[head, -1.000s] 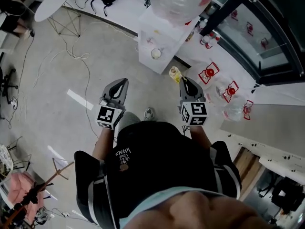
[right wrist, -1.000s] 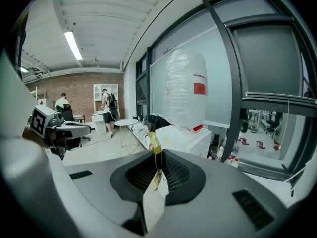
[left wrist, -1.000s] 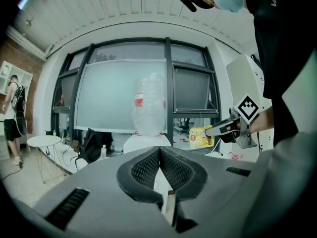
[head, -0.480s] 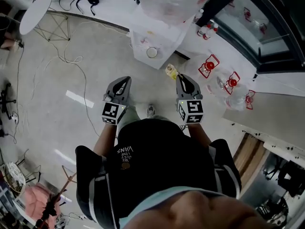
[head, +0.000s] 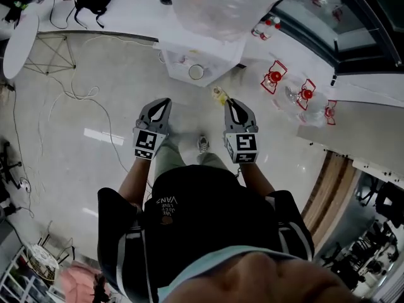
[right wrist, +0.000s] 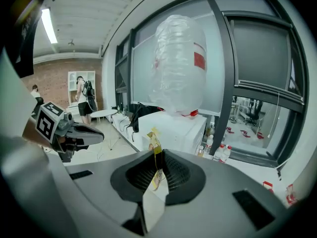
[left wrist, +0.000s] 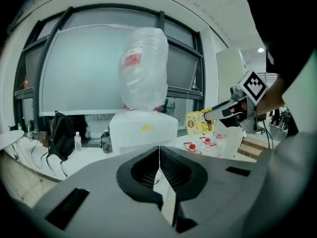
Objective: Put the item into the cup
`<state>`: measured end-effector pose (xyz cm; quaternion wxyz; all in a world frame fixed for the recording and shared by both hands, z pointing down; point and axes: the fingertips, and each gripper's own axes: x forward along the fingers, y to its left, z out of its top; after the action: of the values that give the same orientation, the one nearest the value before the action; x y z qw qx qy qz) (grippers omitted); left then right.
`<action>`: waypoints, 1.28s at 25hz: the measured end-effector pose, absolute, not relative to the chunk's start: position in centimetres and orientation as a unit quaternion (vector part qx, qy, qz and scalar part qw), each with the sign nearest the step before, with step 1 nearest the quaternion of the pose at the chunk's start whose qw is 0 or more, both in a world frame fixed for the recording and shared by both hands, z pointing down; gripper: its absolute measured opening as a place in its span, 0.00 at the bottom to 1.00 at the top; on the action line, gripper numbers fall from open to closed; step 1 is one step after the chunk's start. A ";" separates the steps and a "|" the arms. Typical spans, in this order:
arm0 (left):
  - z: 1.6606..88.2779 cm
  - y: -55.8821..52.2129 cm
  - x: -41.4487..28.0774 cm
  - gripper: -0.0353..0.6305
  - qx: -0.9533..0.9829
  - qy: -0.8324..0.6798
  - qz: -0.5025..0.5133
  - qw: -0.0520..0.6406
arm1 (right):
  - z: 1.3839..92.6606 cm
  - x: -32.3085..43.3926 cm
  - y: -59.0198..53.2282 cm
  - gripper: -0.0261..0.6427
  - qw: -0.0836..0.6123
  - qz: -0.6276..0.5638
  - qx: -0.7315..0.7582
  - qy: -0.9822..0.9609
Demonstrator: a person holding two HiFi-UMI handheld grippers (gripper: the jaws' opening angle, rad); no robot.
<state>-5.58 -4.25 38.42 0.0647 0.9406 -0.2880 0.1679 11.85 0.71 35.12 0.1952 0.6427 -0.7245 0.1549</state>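
Both arms reach forward and a little downward, side by side. The left gripper (head: 161, 103) is closed on nothing. The right gripper (head: 230, 103) pinches a yellow packet (right wrist: 155, 150), which sticks up past the tips. Ahead stands a white water dispenser (head: 211, 50) with a big bottle (head: 218, 5) on top. The cup (head: 196, 72) sits on the dispenser's shelf, clear of the packet.

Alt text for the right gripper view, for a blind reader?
The right gripper is shut on a yellow packet, pointing toward a white water dispenser topped by a large clear bottle. The left gripper shows at left.
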 end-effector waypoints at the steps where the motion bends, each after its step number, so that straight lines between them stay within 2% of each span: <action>1: 39.0 -4.9 -5.3 0.08 0.942 -0.280 0.171 0.064 | 35.6 11.8 0.2 0.13 0.199 0.157 0.645 -0.721; 19: 56.8 -12.8 -1.0 0.10 0.954 -0.206 0.201 0.079 | 50.4 12.1 -7.4 0.13 0.229 0.199 0.668 -0.680; 22: 59.7 -13.7 -0.4 0.21 0.955 -0.195 0.211 0.076 | 52.9 12.9 -8.6 0.13 0.238 0.199 0.670 -0.674; 27: 64.6 -14.9 0.7 0.31 0.958 -0.167 0.224 0.064 | 58.1 13.3 -9.9 0.13 0.269 0.205 0.663 -0.668; 32: 68.7 -15.6 1.5 0.44 0.962 -0.155 0.215 0.069 | 62.0 12.0 -12.1 0.13 0.264 0.201 0.655 -0.679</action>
<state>1.46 -15.64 68.72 0.0691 0.9616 -0.1555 0.2153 12.00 -12.07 62.03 0.2641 0.6547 -0.6792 0.2007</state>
